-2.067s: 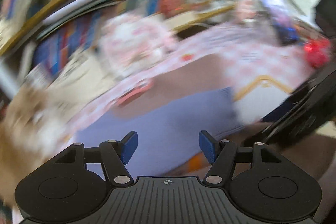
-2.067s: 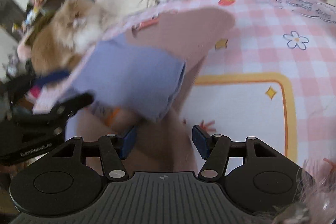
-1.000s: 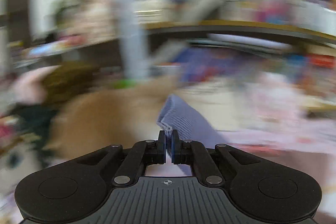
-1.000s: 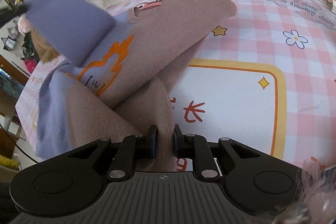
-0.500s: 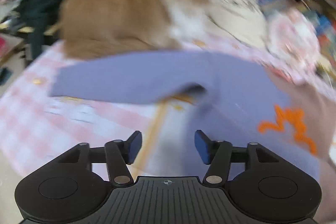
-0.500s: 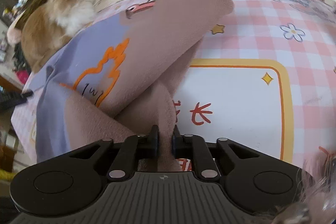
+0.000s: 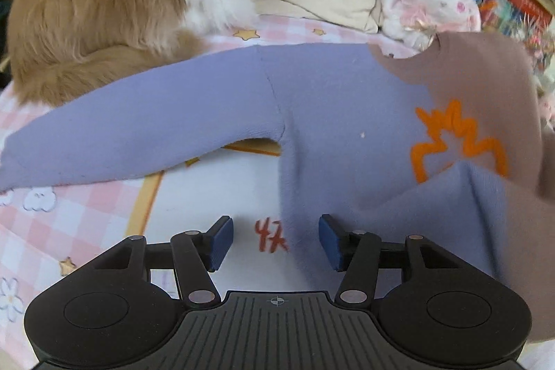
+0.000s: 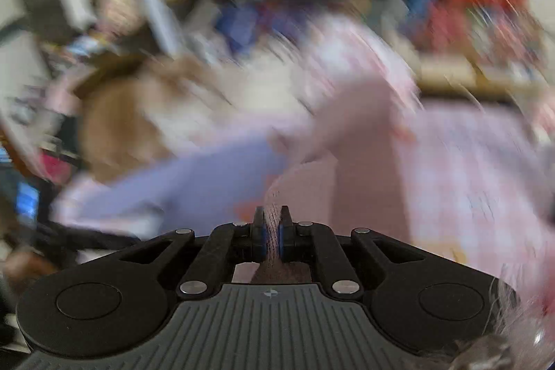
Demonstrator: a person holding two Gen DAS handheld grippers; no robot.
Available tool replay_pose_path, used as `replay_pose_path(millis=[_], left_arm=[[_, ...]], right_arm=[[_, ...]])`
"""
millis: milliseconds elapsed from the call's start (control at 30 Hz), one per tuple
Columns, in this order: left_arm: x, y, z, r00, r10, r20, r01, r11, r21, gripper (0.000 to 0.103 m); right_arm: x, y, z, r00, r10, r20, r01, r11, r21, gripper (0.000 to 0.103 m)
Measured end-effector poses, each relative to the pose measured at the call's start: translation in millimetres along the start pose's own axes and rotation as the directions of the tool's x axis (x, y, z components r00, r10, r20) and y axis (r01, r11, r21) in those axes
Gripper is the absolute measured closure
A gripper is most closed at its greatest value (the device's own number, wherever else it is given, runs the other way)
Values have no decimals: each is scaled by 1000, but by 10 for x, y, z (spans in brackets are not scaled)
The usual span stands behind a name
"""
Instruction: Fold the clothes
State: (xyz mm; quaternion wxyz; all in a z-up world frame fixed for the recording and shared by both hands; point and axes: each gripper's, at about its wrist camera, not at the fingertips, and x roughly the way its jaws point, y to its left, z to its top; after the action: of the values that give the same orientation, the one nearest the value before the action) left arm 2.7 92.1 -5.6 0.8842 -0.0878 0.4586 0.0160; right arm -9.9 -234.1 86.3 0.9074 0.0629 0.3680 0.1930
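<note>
The left gripper stands wide, holding nothing, just over the near edge of the sweater. The right gripper is pinched on a brown fold of the sweater; that view is blurred. The sweater lies on the pink checked cloth, its lilac sleeve stretched out left, near the cat. Judging by this, the garment is mid-arrangement; next, the free gripper likely needs a hold on the hem or sleeve.

Lilac-and-taupe sweater, orange motif; pink-checked cloth.
</note>
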Motion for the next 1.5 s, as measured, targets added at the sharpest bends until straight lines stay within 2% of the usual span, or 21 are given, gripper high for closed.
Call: replay_pose_path(millis=[67,133,233,267,333,400,500,600,633,667,700,767,867,967,1100,1233,1267,1333,1400,1433,1500], left_arm=[[5,-38,-2,1000,5,-5,-4,1000,8,50],[25,-86,2,1000,12,-10,-11,1000,28,50],[20,-132,-1,1000,-1,-17,1,999,32,52],[16,-145,-3,1000,-10,-17,11,999,31,59],[17,-160,-2,999,-27,-20,28,999,31,91],[16,-137,10,999,-36,-19,36,999,21,99],[-80,-11,65,999,30,32,-31,999,14,100],[-186,92,130,985,159,69,-166,980,110,99],[-175,75,130,978,201,64,-209,961,179,99],[-139,65,121,972,232,39,-235,942,239,93],[-85,59,104,964,266,3,-256,925,281,91],[-50,47,59,955,295,-18,-275,911,308,90],[-127,7,-20,957,290,16,-285,927,243,80],[-166,-47,-79,960,278,36,-279,935,218,74],[-145,-147,-125,953,301,43,-302,921,248,74],[-120,-232,-165,944,325,48,-326,906,272,75],[-114,-253,-175,942,331,50,-332,902,278,75],[-102,-285,-188,937,344,54,-345,894,285,75],[-100,-298,-186,934,353,51,-353,892,281,74],[-99,-303,-183,932,359,49,-358,891,279,74],[-102,-316,-183,928,370,45,-368,890,270,69]], right_arm=[[126,-238,-89,991,-123,-45,125,990,61,97],[178,-476,-158,978,-199,-69,205,973,108,97],[228,-711,-288,970,-208,-122,228,957,179,96],[245,-712,-326,972,-190,-138,215,958,192,96],[278,-593,-399,976,-144,-162,174,967,186,96],[293,-451,-427,980,-91,-177,118,982,148,96],[294,-199,-437,982,12,-190,-3,999,49,96],[299,-95,-409,971,115,-210,-114,993,18,93],[290,-81,-407,967,137,-215,-137,990,16,85],[275,-93,-400,969,136,-207,-134,991,21,77],[249,-145,-393,976,112,-185,-107,993,41,63],[215,-330,-362,988,56,-143,-39,992,124,62],[310,-494,-320,985,-42,-166,71,982,174,63],[472,-430,-345,979,-76,-188,91,993,74,67],[663,-188,-418,974,-62,-219,41,994,-98,68],[770,-22,-448,974,-43,-221,-11,971,-238,70],[780,-21,-448,975,-30,-221,-28,967,-254,75],[798,-18,-450,975,-4,-222,-61,957,-284,93],[800,-51,-430,976,-2,-218,-66,950,-305,95],[785,-90,-402,981,-30,-191,-34,947,-320,96],[723,-198,-313,986,-153,-72,115,920,-374,96]])
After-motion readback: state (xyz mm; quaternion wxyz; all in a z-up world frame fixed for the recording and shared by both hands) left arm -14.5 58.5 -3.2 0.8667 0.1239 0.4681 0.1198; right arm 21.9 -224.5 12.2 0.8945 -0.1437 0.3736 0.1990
